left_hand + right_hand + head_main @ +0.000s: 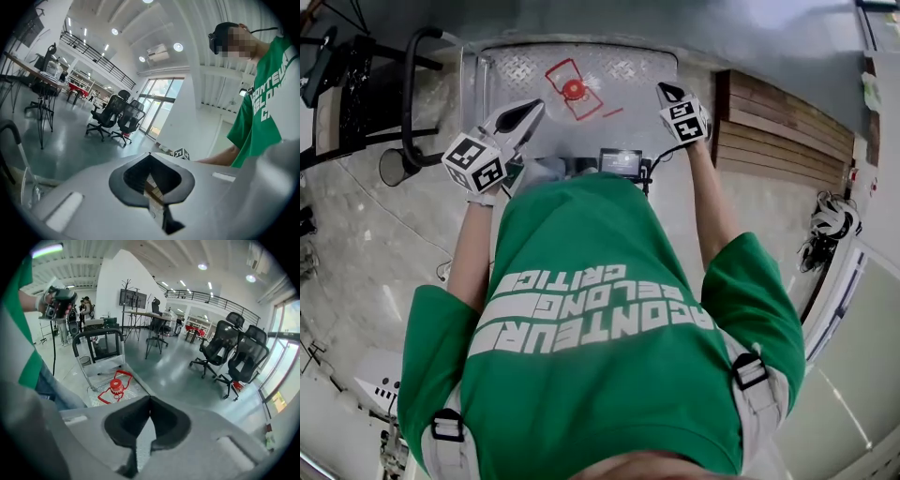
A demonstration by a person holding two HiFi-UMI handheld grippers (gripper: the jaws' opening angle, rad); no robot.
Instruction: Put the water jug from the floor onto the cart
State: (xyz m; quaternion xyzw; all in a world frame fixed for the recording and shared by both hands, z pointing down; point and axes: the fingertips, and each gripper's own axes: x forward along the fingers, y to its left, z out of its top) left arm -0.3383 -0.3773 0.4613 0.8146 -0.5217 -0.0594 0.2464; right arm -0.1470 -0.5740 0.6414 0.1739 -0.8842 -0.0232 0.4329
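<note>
The water jug (573, 89) is clear with a red cap and a red handle frame, and it stands on the cart's diamond-plate deck (516, 66). In the right gripper view the jug (116, 386) shows just beyond the jaws, with the cart's black push handle (96, 333) behind it. My right gripper (667, 91) hangs above the deck's right edge, shut and empty (150, 398). My left gripper (530, 111) is raised over the deck's near left side, pointing across the room, its jaws (150, 154) closed with nothing in them. Both grippers are apart from the jug.
The cart's black handle (411, 94) curves up at the left. Stacked wooden boards (778, 131) lie right of the cart. A black stand (347, 75) is at far left. Office chairs (225, 352), desks and standing people (84, 310) fill the hall beyond.
</note>
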